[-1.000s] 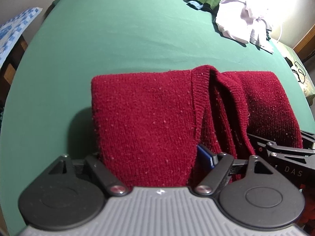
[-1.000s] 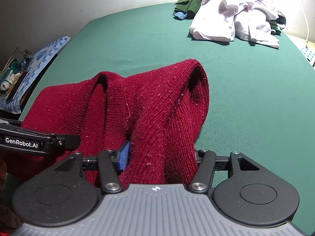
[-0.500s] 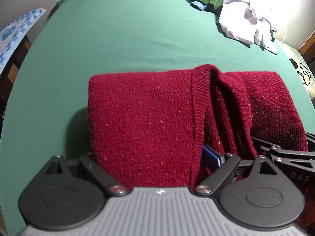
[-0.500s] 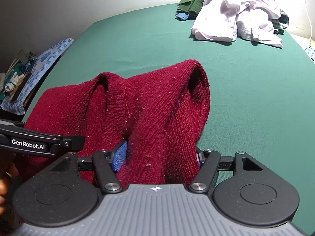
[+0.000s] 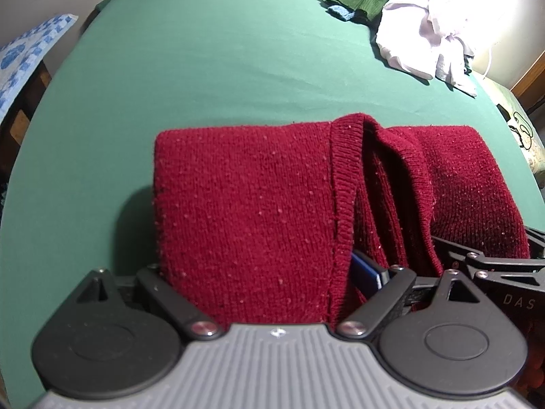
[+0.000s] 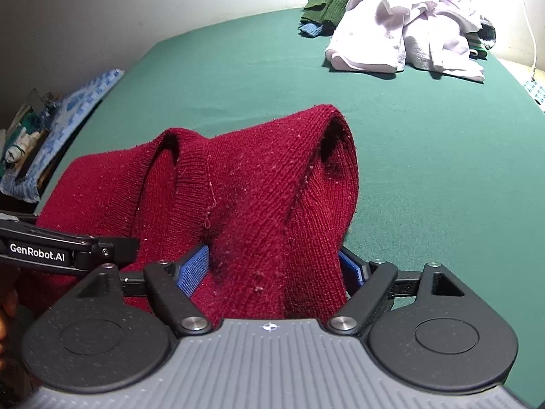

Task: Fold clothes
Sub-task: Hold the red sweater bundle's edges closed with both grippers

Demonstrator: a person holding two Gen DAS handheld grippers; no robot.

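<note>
- The left gripper point(image 5: 259, 272) has its jaws spread wide around a thick doubled stretch of the red sweater point(image 5: 252, 211); knit fills the gap, yet whether the pads truly pinch it I cannot tell, as one pad is hidden.
- The right gripper point(image 6: 272, 269) also straddles a bunch of the sweater, a blue pad point(image 6: 192, 267) showing at each side with cloth packed between; it looks to be gripping the bundle.
- The sweater sits at 6 o'clock on the green bed point(image 5: 211, 68), near edge raised at the grippers, the doubled edge away from them resting on the sheet, ribbed neckline point(image 5: 344, 184) running down the middle.
- A white garment point(image 6: 408, 34) and dark green clothes point(image 6: 327, 3) lie heaped at 1 o'clock, well apart.
- Step in hand, as I judge it: both grippers carry the near edge of a folded sweater, either bringing it over for another fold or shifting the folded piece. The next move calls for both grippers travelling level and together, so the layers stay aligned and the neckline does not slump.
- Against a second ago: the sweater's far edge and the heap sit lower in both views, so the grippers have tipped or risen slightly; the right gripper's jaws stand a little wider, its right pad now showing.
</note>
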